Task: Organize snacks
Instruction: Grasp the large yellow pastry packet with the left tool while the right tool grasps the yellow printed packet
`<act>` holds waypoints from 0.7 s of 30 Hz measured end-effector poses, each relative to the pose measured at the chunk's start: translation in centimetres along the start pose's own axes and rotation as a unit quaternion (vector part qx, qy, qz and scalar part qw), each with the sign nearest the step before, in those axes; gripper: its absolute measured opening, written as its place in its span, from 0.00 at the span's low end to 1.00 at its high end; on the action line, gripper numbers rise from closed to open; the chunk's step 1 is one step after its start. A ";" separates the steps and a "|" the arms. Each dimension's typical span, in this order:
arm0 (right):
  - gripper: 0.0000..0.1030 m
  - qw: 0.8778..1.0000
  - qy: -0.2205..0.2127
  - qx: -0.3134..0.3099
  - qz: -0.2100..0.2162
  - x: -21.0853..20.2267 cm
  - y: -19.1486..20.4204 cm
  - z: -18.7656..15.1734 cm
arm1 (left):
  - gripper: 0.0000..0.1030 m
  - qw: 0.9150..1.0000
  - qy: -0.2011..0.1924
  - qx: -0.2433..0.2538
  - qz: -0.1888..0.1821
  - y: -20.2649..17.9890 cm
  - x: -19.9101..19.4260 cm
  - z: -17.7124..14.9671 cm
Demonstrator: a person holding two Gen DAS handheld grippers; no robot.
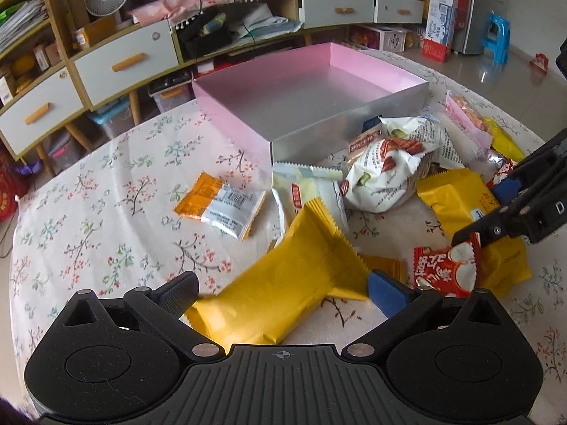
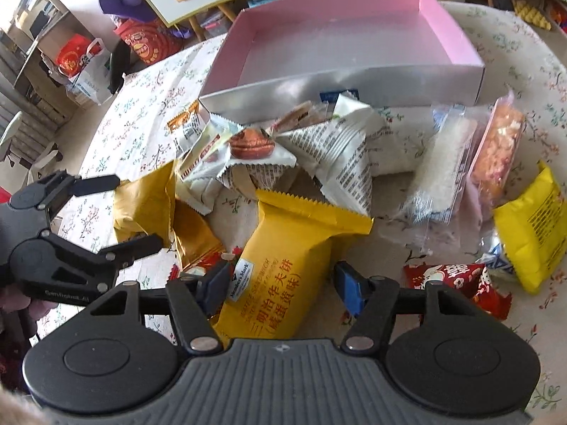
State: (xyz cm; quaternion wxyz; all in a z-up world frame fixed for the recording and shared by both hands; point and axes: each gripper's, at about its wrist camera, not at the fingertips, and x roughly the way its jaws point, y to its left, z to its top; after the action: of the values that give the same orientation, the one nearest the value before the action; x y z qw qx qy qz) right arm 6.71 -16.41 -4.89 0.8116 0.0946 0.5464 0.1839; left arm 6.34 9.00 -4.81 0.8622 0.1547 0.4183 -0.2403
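A yellow packet (image 1: 283, 294) is seen between the pads of the left gripper (image 1: 283, 292); whether it is pinched cannot be told. The right gripper (image 2: 280, 283) is half open around a yellow sandwich-biscuit packet (image 2: 283, 269); the left pad touches, a gap shows at the right. Red packets (image 2: 460, 283) lie just beside it. Beyond, a heap of white wrappers (image 2: 301, 148) is pressed against the near wall of the pink-lined box (image 2: 340, 85), on the floral tablecloth (image 1: 106, 194).
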 end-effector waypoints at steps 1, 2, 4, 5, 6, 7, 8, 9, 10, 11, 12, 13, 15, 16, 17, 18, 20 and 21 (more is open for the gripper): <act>0.58 1.000 0.000 -0.002 -0.001 -0.2 0.0 -0.1 | 0.97 1.000 0.001 0.003 0.000 0.0 0.2 0.2; 0.57 1.000 -0.001 -0.003 -0.002 -0.3 0.1 -0.1 | 0.95 1.000 0.004 0.006 0.000 -0.1 0.6 0.3; 0.56 1.000 -0.001 -0.007 -0.005 -0.5 0.2 -0.3 | 0.88 1.000 0.018 0.008 0.006 -0.2 1.4 0.4; 0.56 1.000 -0.002 -0.010 -0.007 -0.5 0.3 -0.3 | 0.88 1.000 0.019 0.005 0.007 -0.2 1.6 0.3; 0.55 1.000 -0.004 -0.014 -0.009 -0.6 0.3 -0.5 | 0.84 1.000 0.014 -0.003 0.003 -0.1 1.5 0.3; 0.52 1.000 -0.005 -0.017 -0.011 -0.6 0.4 -0.5 | 0.82 1.000 0.017 -0.013 -0.001 0.0 1.5 0.3; 0.52 1.000 -0.006 -0.020 -0.013 -0.7 0.4 -0.5 | 0.81 1.000 0.016 -0.017 -0.001 0.0 1.4 0.2; 0.51 1.000 -0.007 -0.023 -0.014 -0.7 0.3 -0.6 | 0.80 1.000 0.017 -0.017 0.003 -0.1 1.3 0.2; 0.47 1.000 -0.008 -0.024 -0.013 -0.7 0.3 -0.6 | 0.80 1.000 0.021 -0.015 0.010 -0.2 1.1 0.2; 0.44 1.000 -0.010 -0.024 -0.013 -0.7 0.3 -0.6 | 0.79 1.000 0.022 -0.013 0.011 -0.4 0.9 0.2; 0.41 1.000 -0.011 -0.022 -0.012 -0.7 0.2 -0.6 | 0.81 1.000 0.024 -0.008 0.011 -0.5 0.6 0.2; 0.39 1.000 -0.012 -0.021 -0.011 -0.8 0.1 -0.6 | 0.81 1.000 0.024 -0.002 0.010 -0.6 0.4 0.3; 0.37 0.999 -0.016 -0.024 -0.014 -0.8 0.2 -0.4 | 0.83 1.000 0.025 0.008 0.007 -0.8 -0.1 0.4; 0.35 0.999 -0.018 -0.027 -0.015 -1.0 0.1 -0.5 | 0.84 0.999 0.027 0.016 0.004 -0.9 -0.4 0.5; 0.35 0.999 -0.021 -0.029 -0.016 -1.1 0.1 -0.5 | 0.86 0.999 0.029 0.023 0.003 -1.0 -0.6 0.6; 0.35 0.999 -0.023 -0.031 -0.015 -1.1 0.2 -0.4 | 0.88 0.999 0.032 0.029 0.002 -1.0 -0.7 0.6; 0.34 0.999 -0.026 -0.033 -0.013 -1.2 0.4 -0.3 | 0.88 0.998 0.046 0.045 -0.003 -1.1 -0.7 0.6; 0.34 0.999 -0.029 -0.034 -0.011 -1.2 0.4 -0.2 | 0.89 0.997 0.052 0.053 -0.002 -1.2 -0.6 0.6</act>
State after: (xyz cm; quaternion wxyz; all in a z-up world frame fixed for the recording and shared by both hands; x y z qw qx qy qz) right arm 6.02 -16.53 -3.79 0.8317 0.0661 0.5174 0.1905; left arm 5.74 7.90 -4.01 0.8294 0.2119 0.4493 -0.2555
